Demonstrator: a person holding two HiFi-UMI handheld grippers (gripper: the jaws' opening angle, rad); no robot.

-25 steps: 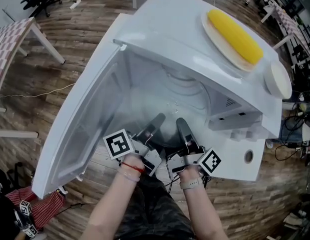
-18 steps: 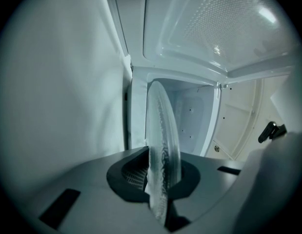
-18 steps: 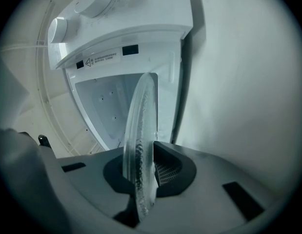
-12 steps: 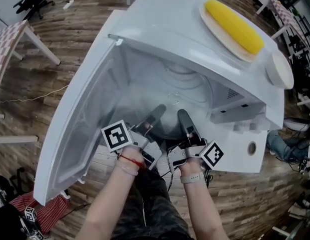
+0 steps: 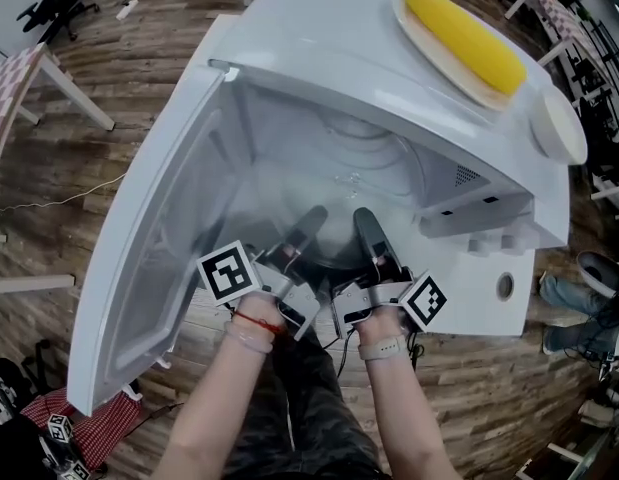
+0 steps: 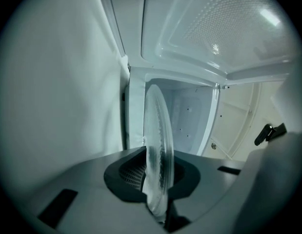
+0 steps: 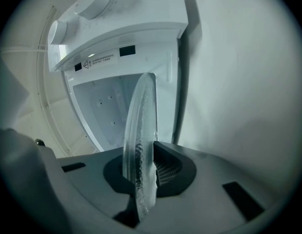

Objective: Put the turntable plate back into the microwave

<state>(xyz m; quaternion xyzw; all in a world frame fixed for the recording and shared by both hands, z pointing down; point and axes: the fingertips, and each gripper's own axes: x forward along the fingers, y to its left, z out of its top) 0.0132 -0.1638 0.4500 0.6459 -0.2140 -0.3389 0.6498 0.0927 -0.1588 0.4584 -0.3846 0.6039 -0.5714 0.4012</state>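
The white microwave (image 5: 319,58) stands with its door (image 5: 149,268) swung open to the left. The clear glass turntable plate (image 5: 364,173) lies inside the cavity, faint and hard to trace in the head view. Both grippers grip its near rim side by side. My left gripper (image 5: 311,224) is shut on the plate's edge (image 6: 158,145), which runs edge-on between the pads. My right gripper (image 5: 367,226) is shut on the plate's rim (image 7: 140,130) in the same way. The cavity walls show behind the glass in both gripper views.
On top of the microwave sits a yellow corn cob (image 5: 467,38) on a plate (image 5: 421,40), with a white round dish (image 5: 557,126) beside it. The control panel with a knob (image 5: 505,286) is right of the cavity. A checked table (image 5: 14,73) stands far left on the wooden floor.
The grippers and plate keep almost the same place at the cavity mouth. The head view has shifted slightly, so the microwave sits a little higher in the picture.
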